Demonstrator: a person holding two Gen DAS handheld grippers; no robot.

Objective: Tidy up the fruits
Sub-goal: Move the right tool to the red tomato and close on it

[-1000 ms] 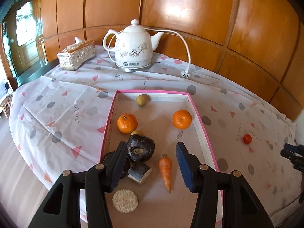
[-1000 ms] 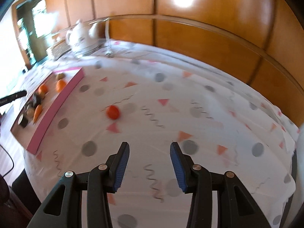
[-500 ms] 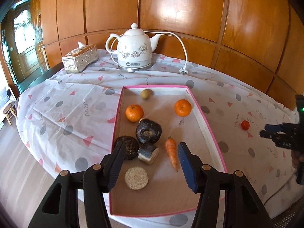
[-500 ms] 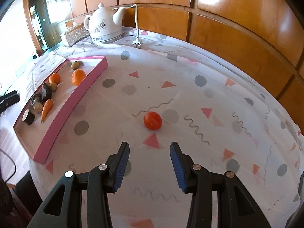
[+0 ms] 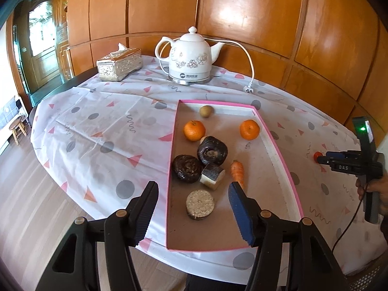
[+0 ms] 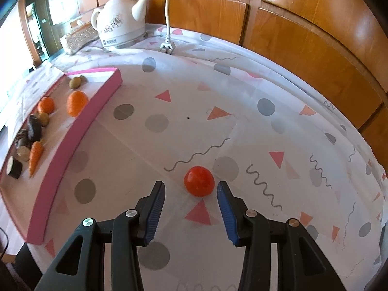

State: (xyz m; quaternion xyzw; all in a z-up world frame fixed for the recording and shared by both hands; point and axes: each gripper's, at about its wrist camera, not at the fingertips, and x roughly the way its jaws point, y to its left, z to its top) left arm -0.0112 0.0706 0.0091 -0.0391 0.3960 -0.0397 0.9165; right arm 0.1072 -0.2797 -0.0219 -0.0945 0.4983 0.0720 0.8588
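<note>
A small red tomato [image 6: 199, 181] lies on the patterned tablecloth, just ahead of my right gripper [image 6: 191, 189], whose open jaws flank it without touching. From the left wrist view the tomato [image 5: 317, 155] peeks out behind the right gripper [image 5: 326, 158]. A pink-rimmed tray [image 5: 278, 150] holds two oranges [image 5: 194, 130] [image 5: 249, 129], a carrot [image 5: 237, 172], a small brown fruit [image 5: 206, 111], dark roots [image 5: 212, 150] and cut pieces. My left gripper [image 5: 192, 192] hovers over the tray's near end, jaws opening, nothing between them.
A white kettle [image 5: 191, 58] with its cord and plug [image 5: 248, 89] stands at the back of the table beside a silver tissue box [image 5: 119, 64]. Wooden wall panels close the far side. A person's hand [image 5: 374, 189] holds the right gripper. Floor lies to the left.
My left gripper has drawn back from the tray and its jaws have widened. My right gripper has closed in on the tomato, which now sits level with its fingertips.
</note>
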